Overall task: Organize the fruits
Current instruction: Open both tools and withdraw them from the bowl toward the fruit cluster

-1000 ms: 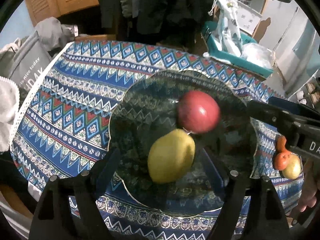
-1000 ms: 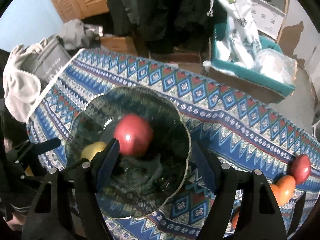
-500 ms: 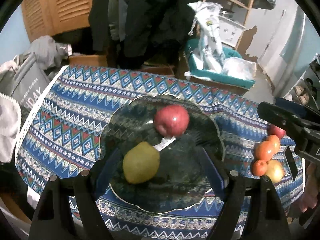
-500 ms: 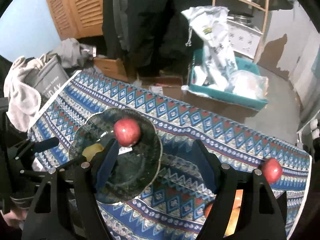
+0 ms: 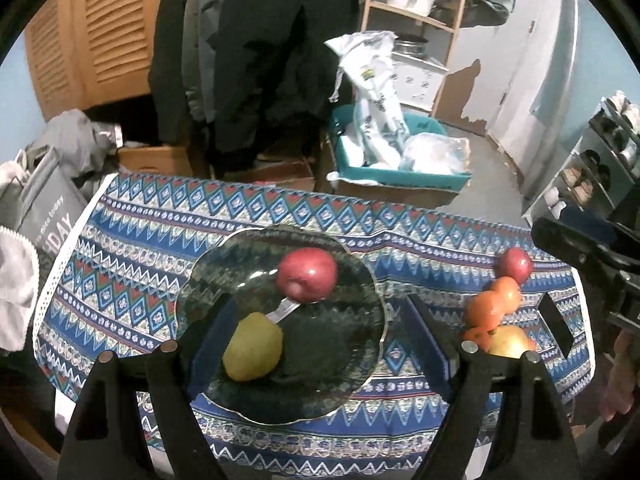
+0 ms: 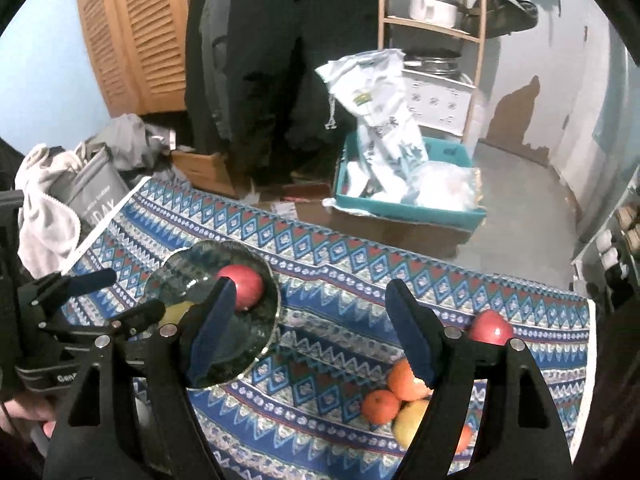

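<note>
A dark glass plate (image 5: 224, 264) on the patterned tablecloth holds a red apple (image 5: 307, 275) and a yellow pear (image 5: 253, 345). My left gripper (image 5: 316, 340) is open and empty, raised above the plate's near side. To the right lie a second red apple (image 5: 515, 265), oranges (image 5: 493, 304) and a yellowish apple (image 5: 509, 341). My right gripper (image 6: 310, 332) is open and empty above the cloth, between the plate (image 6: 180, 268) and the loose fruit: oranges (image 6: 406, 380), red apple (image 6: 490, 326), yellow fruit (image 6: 410, 420).
The tablecloth (image 5: 132, 240) ends at the far edge, with a teal bin of white bags (image 5: 396, 160) and cardboard boxes on the floor behind. A grey bag (image 5: 44, 216) and cloth hang at the left. Dark coats hang behind.
Both grippers have pulled back and up from the plate. The red apple has settled on the plate. The loose fruit at the right has come into fuller view.
</note>
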`<state>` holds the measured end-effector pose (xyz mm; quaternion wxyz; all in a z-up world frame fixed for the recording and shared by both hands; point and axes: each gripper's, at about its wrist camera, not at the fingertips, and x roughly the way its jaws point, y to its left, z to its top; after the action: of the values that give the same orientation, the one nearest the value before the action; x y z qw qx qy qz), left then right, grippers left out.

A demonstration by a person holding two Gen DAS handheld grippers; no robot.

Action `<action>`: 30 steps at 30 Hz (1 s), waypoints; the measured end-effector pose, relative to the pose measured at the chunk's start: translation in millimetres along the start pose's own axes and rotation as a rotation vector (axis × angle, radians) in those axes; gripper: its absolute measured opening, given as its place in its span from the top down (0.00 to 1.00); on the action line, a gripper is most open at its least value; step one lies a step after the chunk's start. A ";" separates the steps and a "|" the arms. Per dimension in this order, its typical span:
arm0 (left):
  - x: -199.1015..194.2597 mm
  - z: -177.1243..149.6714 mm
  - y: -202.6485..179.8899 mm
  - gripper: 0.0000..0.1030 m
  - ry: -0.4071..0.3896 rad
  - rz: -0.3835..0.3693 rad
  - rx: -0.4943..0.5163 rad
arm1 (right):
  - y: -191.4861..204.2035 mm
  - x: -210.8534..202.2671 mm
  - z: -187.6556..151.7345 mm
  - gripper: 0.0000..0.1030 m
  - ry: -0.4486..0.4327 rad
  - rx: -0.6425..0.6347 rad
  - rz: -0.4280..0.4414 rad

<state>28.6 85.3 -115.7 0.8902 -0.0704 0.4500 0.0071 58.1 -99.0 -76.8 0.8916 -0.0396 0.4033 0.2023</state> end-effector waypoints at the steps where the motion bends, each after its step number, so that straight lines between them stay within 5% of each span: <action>1: -1.9 0.7 -3.7 0.18 -0.003 -0.005 0.006 | -4.6 -3.6 -1.5 0.23 -0.002 0.004 -0.007; 30: 29.6 -16.7 -113.4 0.18 0.086 -0.107 0.219 | -115.1 -18.2 -73.9 0.22 0.105 0.157 -0.097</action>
<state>41.5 -30.7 -135.8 0.8717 0.0032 0.4812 -0.0926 40.5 -227.6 -123.8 0.8784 0.0004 0.4615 0.1243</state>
